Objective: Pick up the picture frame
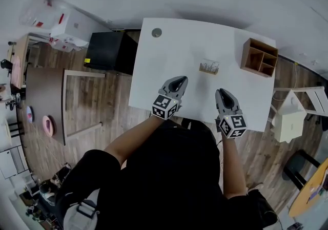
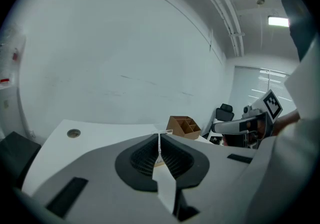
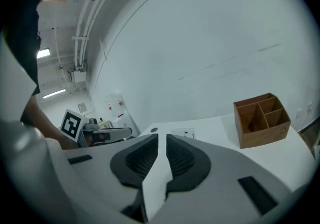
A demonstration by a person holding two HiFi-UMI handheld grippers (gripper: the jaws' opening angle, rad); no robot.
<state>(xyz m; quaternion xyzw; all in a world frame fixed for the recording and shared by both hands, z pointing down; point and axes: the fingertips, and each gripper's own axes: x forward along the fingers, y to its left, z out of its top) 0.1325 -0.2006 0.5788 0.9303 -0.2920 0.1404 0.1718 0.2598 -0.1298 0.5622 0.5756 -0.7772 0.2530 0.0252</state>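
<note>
One small picture frame (image 1: pixel 209 66) stands upright near the middle of the white table (image 1: pixel 169 55), closer to its far edge. A wooden organiser (image 1: pixel 260 57) sits at the far right corner. To lift the frame cleanly, I'd judge one gripper should open well before arriving, then close across its thin edges without tipping it. The left gripper (image 1: pixel 179 79) and right gripper (image 1: pixel 221 92) hover over the near edge, jaws together or all but, both empty.
</note>
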